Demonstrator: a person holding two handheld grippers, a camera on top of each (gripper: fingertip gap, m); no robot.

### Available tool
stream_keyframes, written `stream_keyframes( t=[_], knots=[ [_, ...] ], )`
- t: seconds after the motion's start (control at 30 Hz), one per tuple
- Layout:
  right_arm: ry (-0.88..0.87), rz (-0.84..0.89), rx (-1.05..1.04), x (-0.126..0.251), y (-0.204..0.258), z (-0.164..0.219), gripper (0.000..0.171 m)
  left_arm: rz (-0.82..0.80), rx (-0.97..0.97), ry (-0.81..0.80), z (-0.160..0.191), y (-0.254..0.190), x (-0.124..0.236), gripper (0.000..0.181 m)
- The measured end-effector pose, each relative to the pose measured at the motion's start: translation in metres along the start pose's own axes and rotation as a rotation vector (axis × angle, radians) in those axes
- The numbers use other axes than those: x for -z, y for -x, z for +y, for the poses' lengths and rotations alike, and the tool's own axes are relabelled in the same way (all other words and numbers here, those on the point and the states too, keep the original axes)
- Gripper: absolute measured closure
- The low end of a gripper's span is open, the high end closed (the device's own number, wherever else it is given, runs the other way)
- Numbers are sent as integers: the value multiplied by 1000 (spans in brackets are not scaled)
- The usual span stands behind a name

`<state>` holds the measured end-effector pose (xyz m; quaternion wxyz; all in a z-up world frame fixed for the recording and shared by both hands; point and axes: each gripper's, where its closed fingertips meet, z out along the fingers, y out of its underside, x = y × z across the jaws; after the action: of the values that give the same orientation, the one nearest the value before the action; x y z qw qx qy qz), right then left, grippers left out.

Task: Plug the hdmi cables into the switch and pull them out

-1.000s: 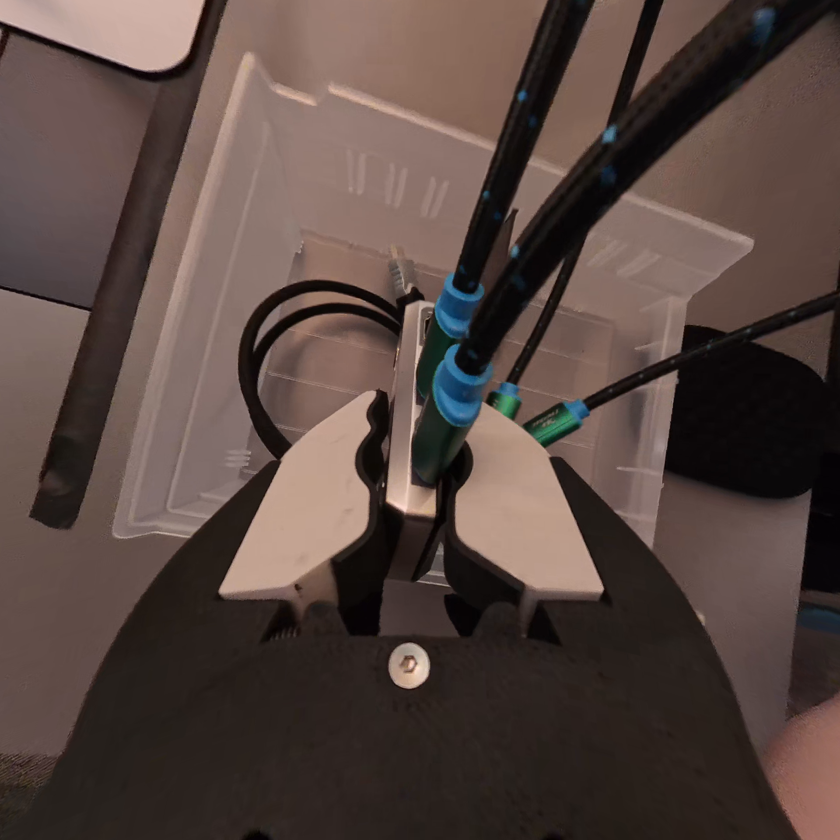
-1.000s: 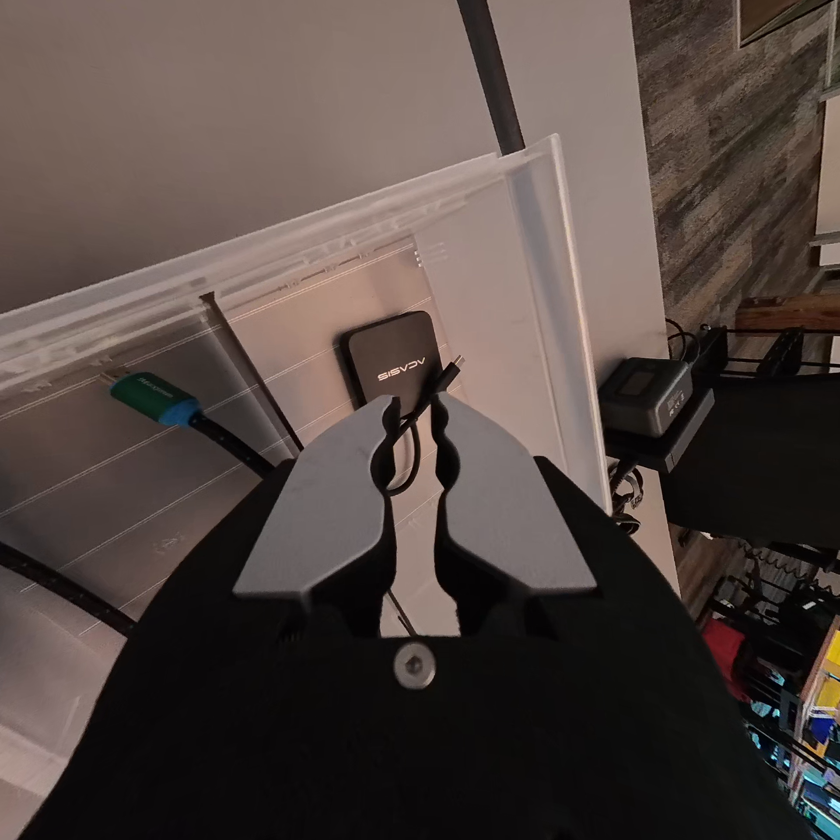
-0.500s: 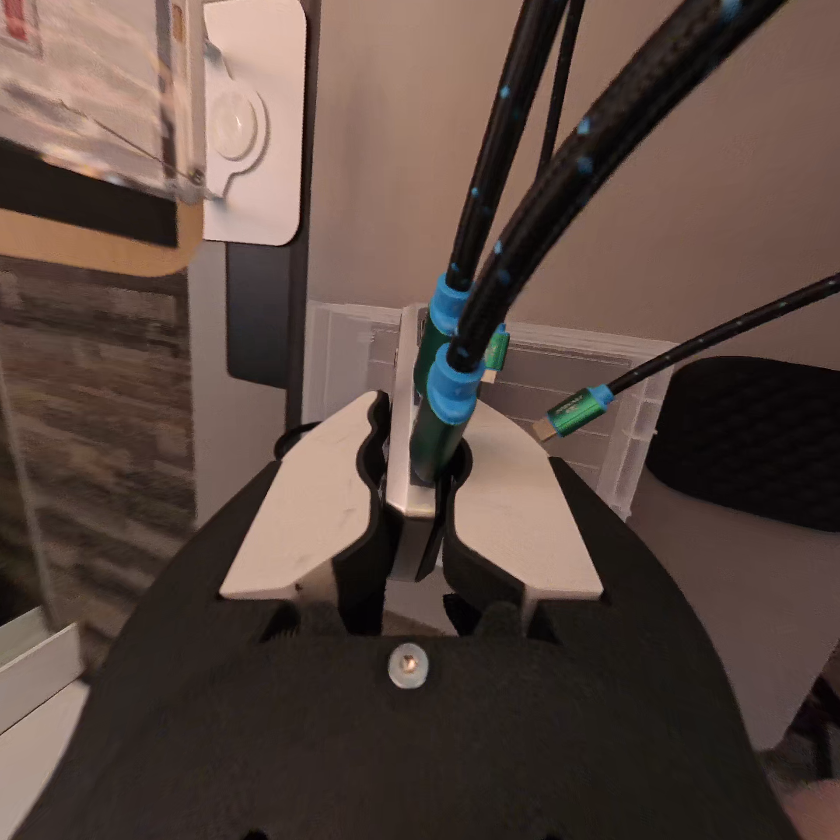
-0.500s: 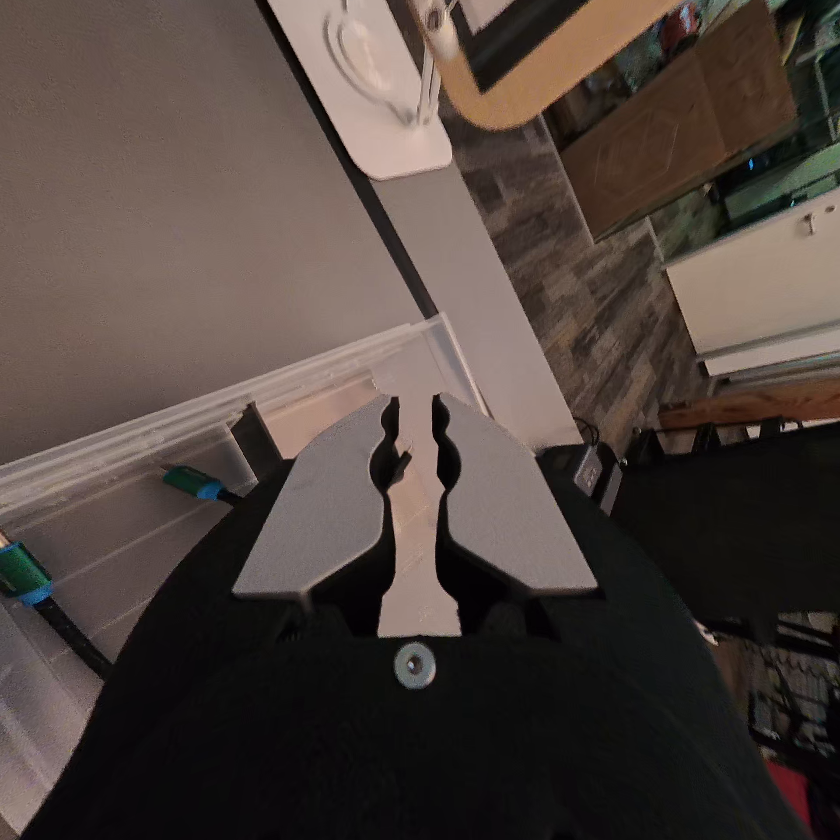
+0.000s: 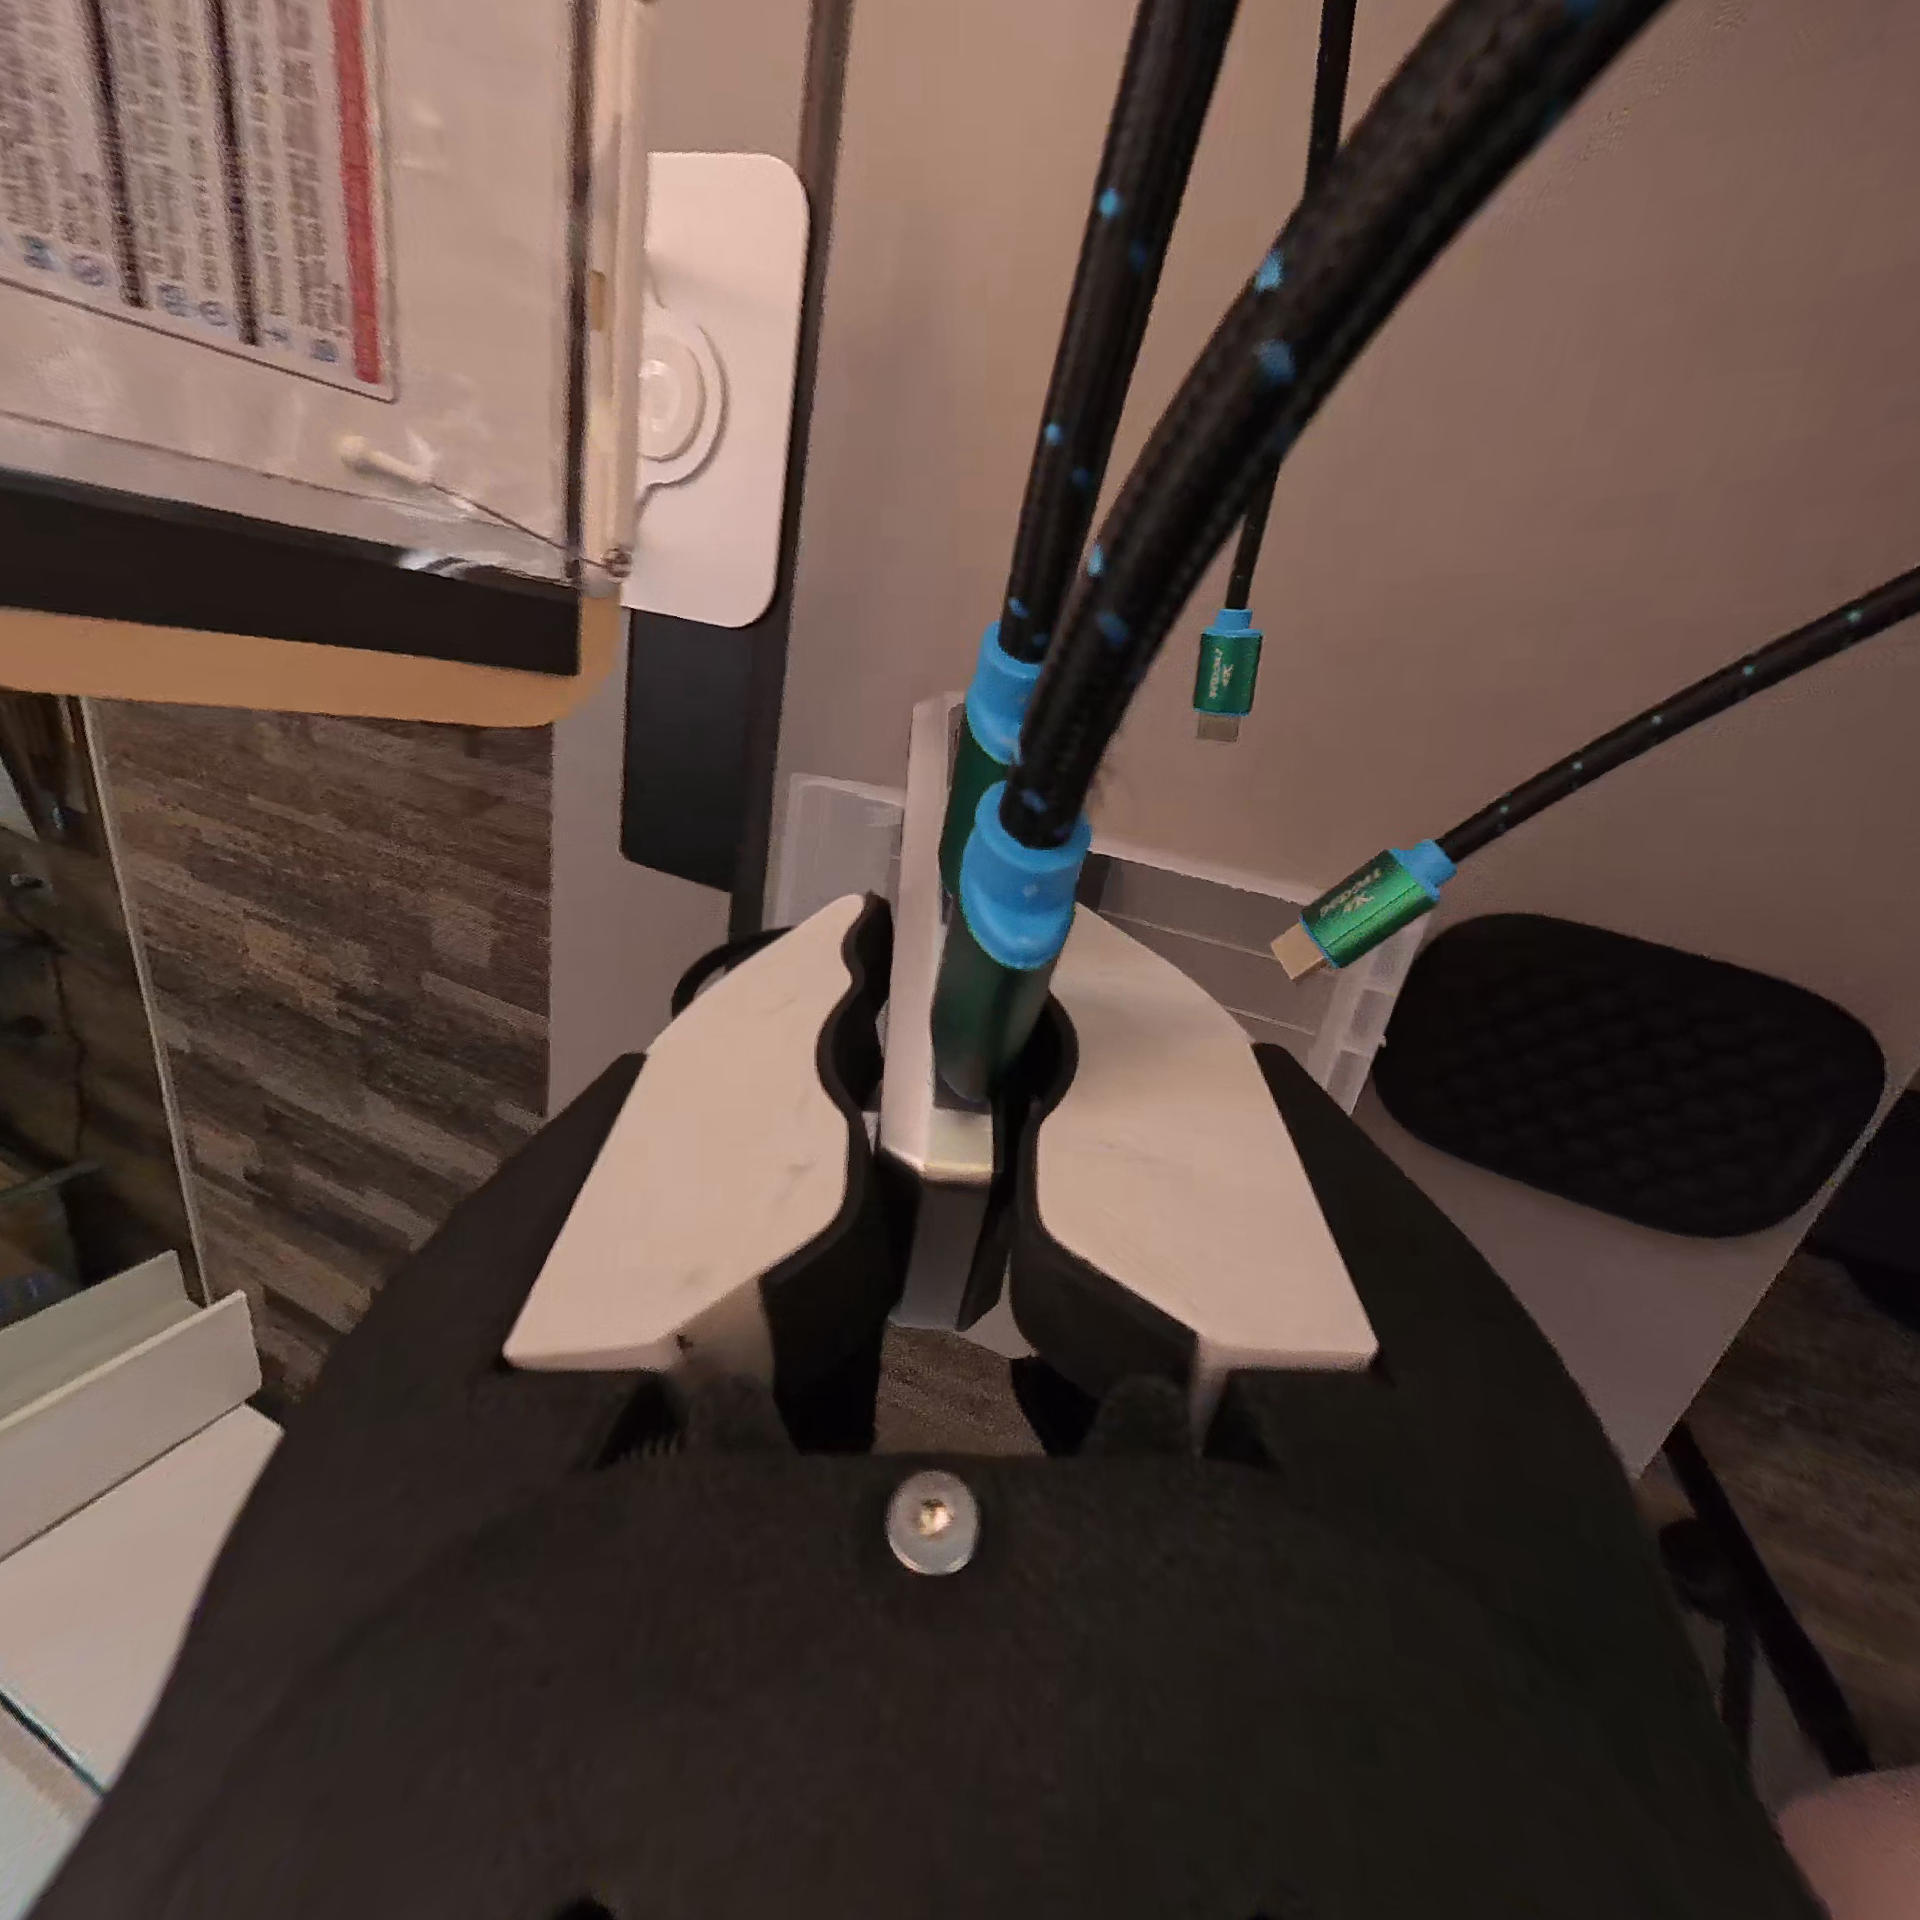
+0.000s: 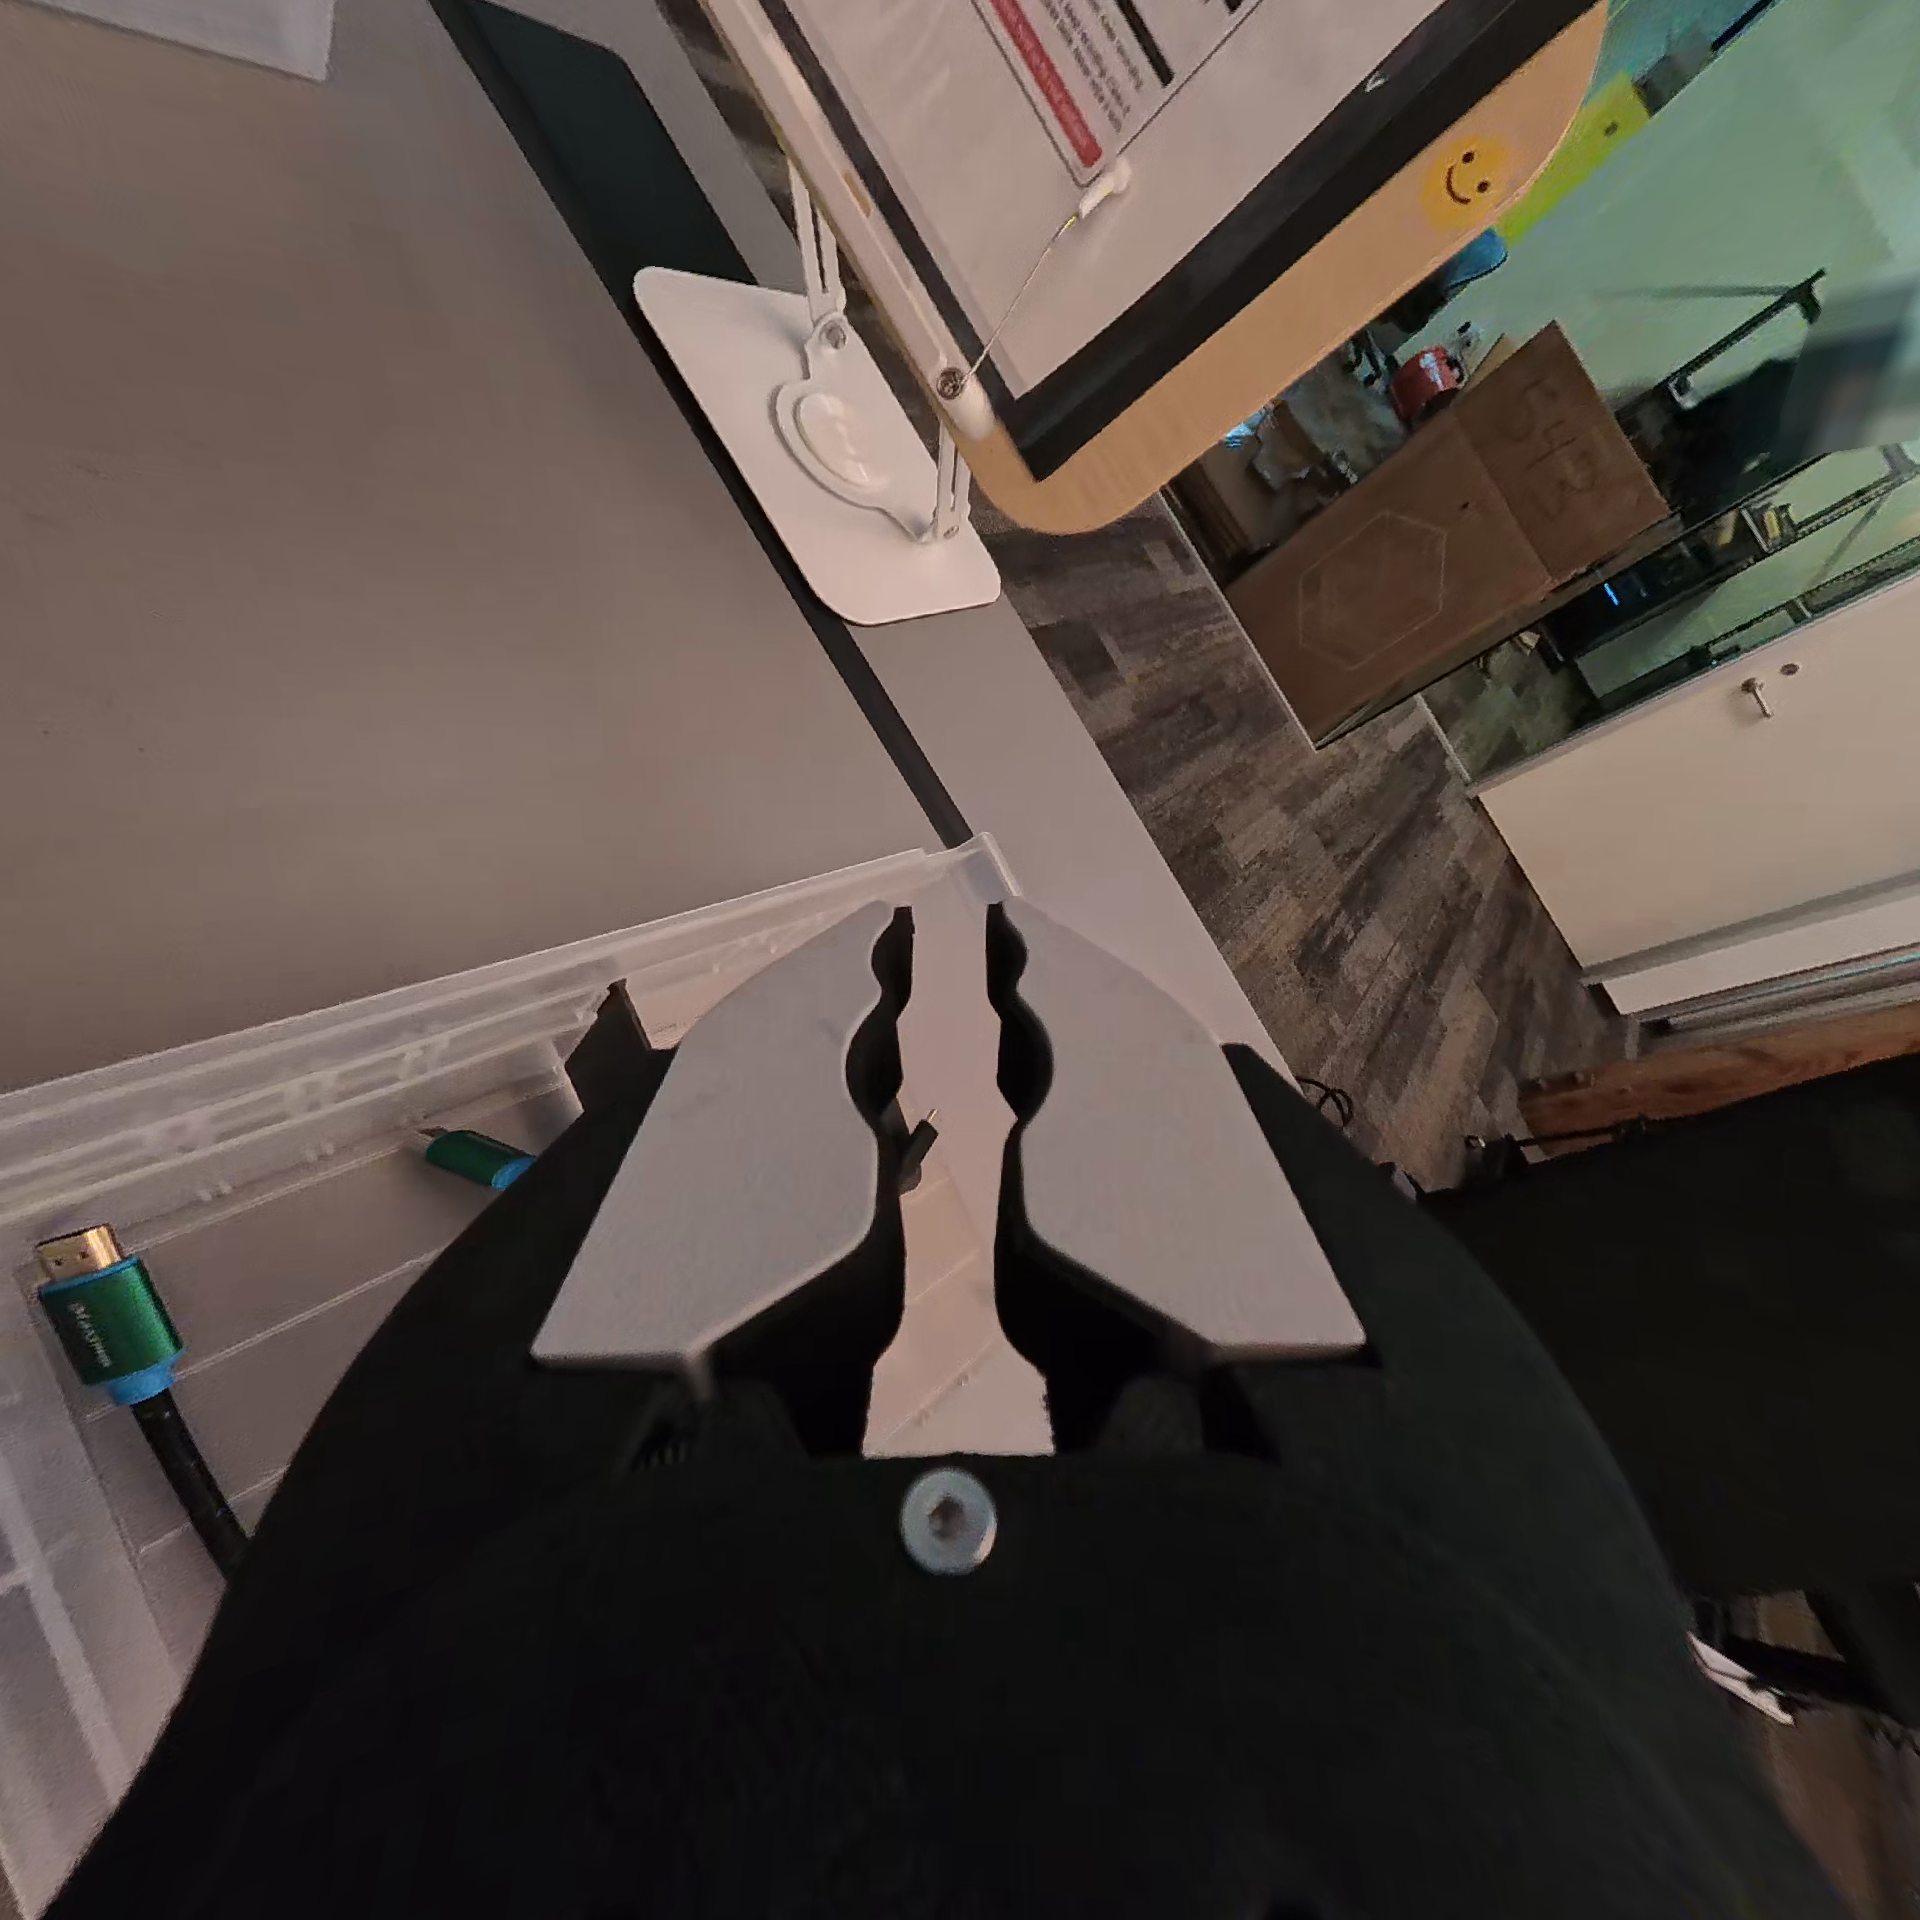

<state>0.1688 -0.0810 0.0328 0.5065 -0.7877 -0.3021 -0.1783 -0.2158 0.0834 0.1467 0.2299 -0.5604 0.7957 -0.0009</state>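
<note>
Grey tabletop [image 6: 364, 582] carries a clear plastic bin [image 6: 312, 1081] near its edge. Above it, the left gripper [image 5: 951, 1049] is clamped on the silver switch [image 5: 920, 935], with two green-shelled HDMI cables [image 5: 997, 935] plugged in and two loose plugs [image 5: 1361, 914] dangling beside. The right gripper [image 6: 945, 997] holds nothing, its fingers slightly apart over the bin.

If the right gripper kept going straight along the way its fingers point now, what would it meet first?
Probably the clear plastic bin's corner rim, just past the right gripper. Depth is unclear; it might clear the rim and pass over the table.
</note>
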Motion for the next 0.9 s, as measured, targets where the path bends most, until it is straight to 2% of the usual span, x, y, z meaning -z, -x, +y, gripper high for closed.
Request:
stream_keyframes(
  t=[0.23,0.33,0.43,0.53,0.63,0.77,0.83,0.9],
  knots=[
    [-9,8,-9,-2,-3,-3,156,-153,23,-61,-42,20,42,156],
    [-77,28,-118,4,-12,-20,142,-353,36,-142,-74,30,41,156],
    [-232,-28,-298,21,-17,-53,136,-576,32,-292,-104,25,15,157],
    [-398,-113,-392,46,-12,-89,134,-699,1,-415,-123,5,-29,157],
    [-482,-170,-506,69,-6,-117,135,-728,-20,-468,-138,-14,-78,157],
    [-580,-358,-646,91,22,-165,140,-734,-42,-467,-150,-19,-125,157],
    [-580,-464,-642,88,48,-188,144,-717,-23,-461,-148,-16,-142,157],
    [-524,-489,-570,65,74,-203,144,-742,-31,-474,-144,-13,-150,157]
  ],
)
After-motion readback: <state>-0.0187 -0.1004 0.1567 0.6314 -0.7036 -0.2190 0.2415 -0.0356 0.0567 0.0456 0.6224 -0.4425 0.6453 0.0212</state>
